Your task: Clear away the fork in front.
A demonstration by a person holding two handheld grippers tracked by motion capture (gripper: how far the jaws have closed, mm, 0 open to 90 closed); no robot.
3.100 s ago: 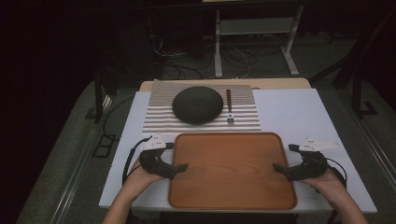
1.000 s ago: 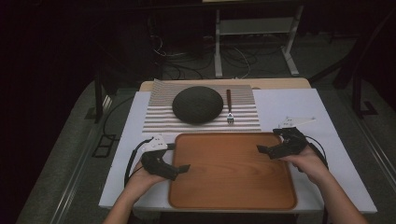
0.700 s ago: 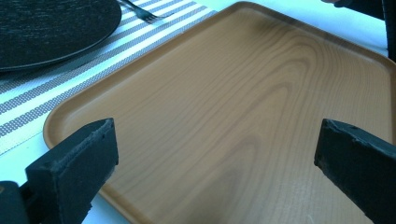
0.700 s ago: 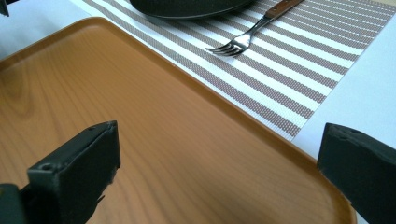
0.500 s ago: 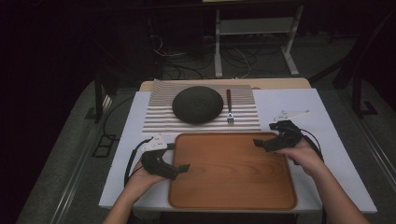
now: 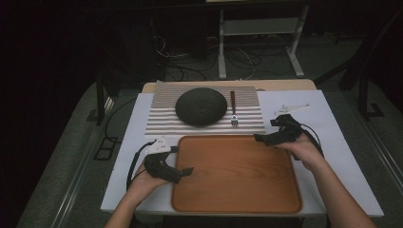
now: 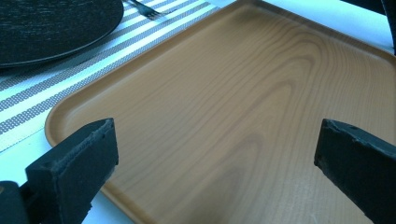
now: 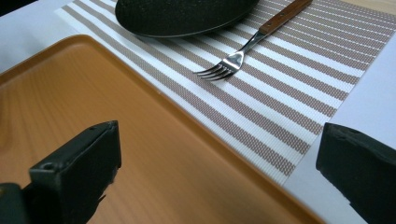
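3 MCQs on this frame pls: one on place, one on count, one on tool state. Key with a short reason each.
1. Where does the fork lie?
A. on the wooden tray
B. on the striped mat, right of the dark plate
C. on the bare white tabletop

2. How many forks are on the table?
A. one
B. two
C. three

3. How do the jaws of the right tool stand?
A. shut on the fork
B. shut on the tray rim
C. open, holding nothing

Key: 1 B, the fork rests on the striped mat beside the dark plate. 2 A, a single fork is seen. 3 C, the right gripper view shows its jaws wide apart above the wooden tray corner.
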